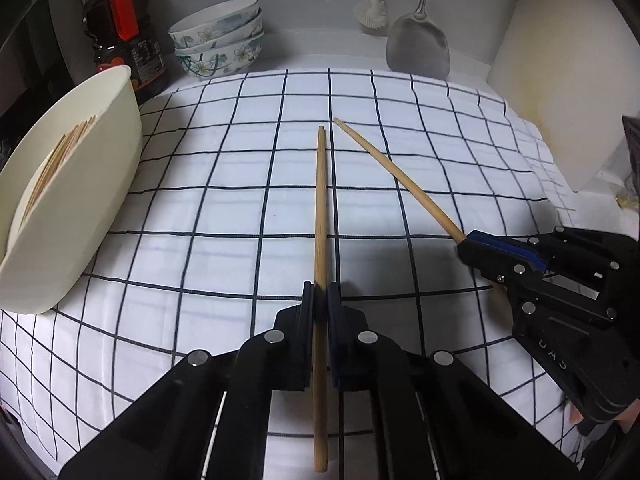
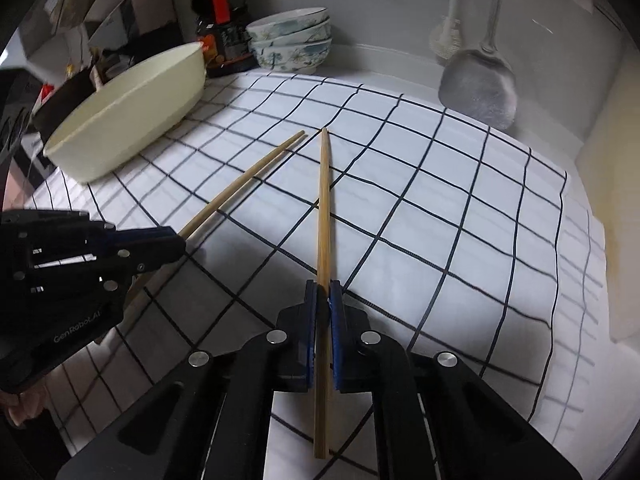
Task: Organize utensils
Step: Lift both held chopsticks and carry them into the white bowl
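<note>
The left gripper (image 1: 320, 300) clamps one wooden chopstick (image 1: 320, 208), and the right gripper (image 2: 323, 300) clamps another chopstick (image 2: 324, 216), both pointing forward over the checked cloth (image 1: 200, 208) on the desk. Beyond to the left sits a cream tub (image 1: 100, 184) holding more chopsticks, with stacked floral bowls (image 1: 218, 36) behind.

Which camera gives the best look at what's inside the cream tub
The left wrist view: the cream tub opens toward it, showing wooden sticks lying inside. The right wrist view shows only the tub's outer wall and rim, contents hidden.
</note>
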Action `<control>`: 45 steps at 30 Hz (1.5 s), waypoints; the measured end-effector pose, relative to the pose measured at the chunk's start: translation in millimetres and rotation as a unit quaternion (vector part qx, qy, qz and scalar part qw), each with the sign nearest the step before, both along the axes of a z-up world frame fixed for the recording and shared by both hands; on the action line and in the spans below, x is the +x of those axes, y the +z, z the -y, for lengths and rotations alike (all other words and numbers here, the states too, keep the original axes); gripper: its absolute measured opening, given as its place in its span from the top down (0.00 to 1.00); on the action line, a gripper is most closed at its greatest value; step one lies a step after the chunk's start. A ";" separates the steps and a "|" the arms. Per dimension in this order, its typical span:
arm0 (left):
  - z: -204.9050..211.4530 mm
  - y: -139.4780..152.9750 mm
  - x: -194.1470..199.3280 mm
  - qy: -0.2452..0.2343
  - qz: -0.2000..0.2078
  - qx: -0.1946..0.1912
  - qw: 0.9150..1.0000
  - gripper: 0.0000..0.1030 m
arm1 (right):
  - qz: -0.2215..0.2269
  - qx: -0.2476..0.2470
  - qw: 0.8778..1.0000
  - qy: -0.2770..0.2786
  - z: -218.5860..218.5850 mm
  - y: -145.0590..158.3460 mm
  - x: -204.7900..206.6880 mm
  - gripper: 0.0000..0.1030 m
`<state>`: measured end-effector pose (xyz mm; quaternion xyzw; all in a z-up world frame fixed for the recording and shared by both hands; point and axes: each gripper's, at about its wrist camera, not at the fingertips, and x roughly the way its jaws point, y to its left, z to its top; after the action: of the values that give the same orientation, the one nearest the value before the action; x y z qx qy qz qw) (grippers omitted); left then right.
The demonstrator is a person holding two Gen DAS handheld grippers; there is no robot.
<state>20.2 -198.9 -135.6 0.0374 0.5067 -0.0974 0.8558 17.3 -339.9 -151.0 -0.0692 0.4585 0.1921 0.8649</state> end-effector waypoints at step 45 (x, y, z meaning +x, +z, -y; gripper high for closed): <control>-294.5 72.2 95.5 0.200 -0.026 0.009 0.979 0.93 | -0.065 0.069 0.993 0.067 -294.3 60.0 116.0 0.94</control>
<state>115.8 95.6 -63.4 -0.0592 0.5271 0.0797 0.8440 133.3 -45.5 -90.9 -0.0273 0.4935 0.2850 0.8213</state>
